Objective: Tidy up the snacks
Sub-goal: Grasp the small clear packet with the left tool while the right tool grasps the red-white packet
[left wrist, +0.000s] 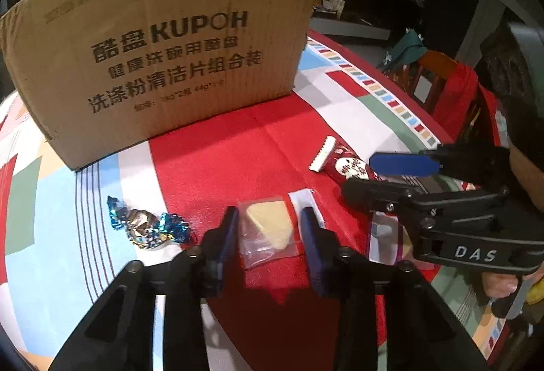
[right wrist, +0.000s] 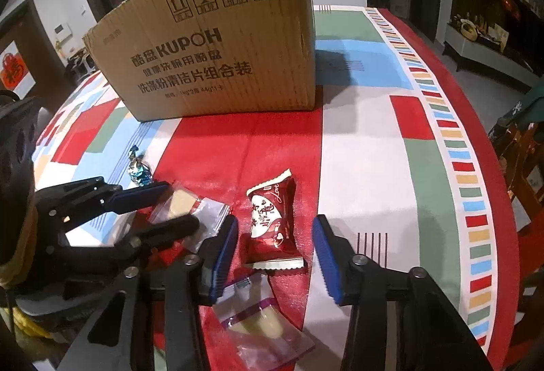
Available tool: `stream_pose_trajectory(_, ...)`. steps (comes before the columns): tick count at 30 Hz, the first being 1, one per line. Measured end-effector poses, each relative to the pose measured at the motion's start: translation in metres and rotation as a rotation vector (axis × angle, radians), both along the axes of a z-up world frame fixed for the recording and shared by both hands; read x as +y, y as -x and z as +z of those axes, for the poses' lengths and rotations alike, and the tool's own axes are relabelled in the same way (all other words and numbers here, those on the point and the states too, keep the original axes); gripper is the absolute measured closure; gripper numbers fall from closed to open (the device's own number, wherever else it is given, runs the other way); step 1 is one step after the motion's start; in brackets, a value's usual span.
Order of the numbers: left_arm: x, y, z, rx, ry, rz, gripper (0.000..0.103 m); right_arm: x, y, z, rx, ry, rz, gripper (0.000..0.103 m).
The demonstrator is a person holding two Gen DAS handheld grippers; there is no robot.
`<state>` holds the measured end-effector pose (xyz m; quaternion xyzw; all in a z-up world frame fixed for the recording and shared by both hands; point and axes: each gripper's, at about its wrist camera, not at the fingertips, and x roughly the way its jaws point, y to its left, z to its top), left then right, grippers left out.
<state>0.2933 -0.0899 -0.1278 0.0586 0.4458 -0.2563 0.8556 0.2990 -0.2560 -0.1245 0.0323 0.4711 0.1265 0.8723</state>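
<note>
A cardboard box (left wrist: 163, 41) stands at the back of the table; it also shows in the right wrist view (right wrist: 210, 58). My left gripper (left wrist: 268, 235) is open with its fingers either side of a clear packet holding a pale yellow snack (left wrist: 268, 231), also in the right wrist view (right wrist: 185, 204). My right gripper (right wrist: 275, 252) is open around a red wrapped snack (right wrist: 272, 221), seen too in the left wrist view (left wrist: 343, 163). A blue foil candy (left wrist: 146, 224) lies to the left, also visible in the right wrist view (right wrist: 137, 167).
A second clear packet with a pale snack (right wrist: 261, 323) lies under my right gripper. The table wears a red, white, blue and green patterned cloth (right wrist: 391, 150). A wooden chair with red fabric (left wrist: 452, 92) stands at the right edge.
</note>
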Motion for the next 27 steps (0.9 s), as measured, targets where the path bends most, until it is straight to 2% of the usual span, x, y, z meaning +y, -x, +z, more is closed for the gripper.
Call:
stream_pose_trajectory(3, 0.003, 0.0, 0.0, 0.01, 0.02, 0.012, 0.071, 0.003, 0.0, -0.002, -0.002, 0.008, -0.002, 0.065)
stream_pose_trajectory(5, 0.003, 0.001, 0.001, 0.008, 0.02, 0.014, 0.072, 0.004, 0.0, -0.003, -0.006, 0.018, -0.001, 0.076)
stream_pose_trajectory(9, 0.003, 0.004, 0.003, 0.002, 0.022, 0.02, 0.074, 0.003, 0.001, -0.002, 0.0, 0.005, -0.004, 0.077)
stream_pose_trajectory(11, 0.005, 0.005, 0.007, -0.015, 0.028, 0.033, 0.086, 0.003, 0.002, -0.001, 0.0, -0.002, -0.009, 0.077)
stream_pose_trajectory(12, 0.007, 0.005, 0.01, -0.013, 0.035, 0.037, 0.088, 0.004, 0.003, 0.0, -0.001, -0.002, -0.009, 0.077)
stream_pose_trajectory(20, 0.012, 0.009, 0.017, -0.016, 0.061, 0.047, 0.092, 0.006, 0.011, 0.006, -0.012, -0.011, -0.014, 0.078)
stream_pose_trajectory(27, 0.014, 0.018, 0.034, -0.047, 0.1, 0.069, 0.101, 0.006, 0.019, 0.018, -0.047, -0.021, -0.02, 0.079)
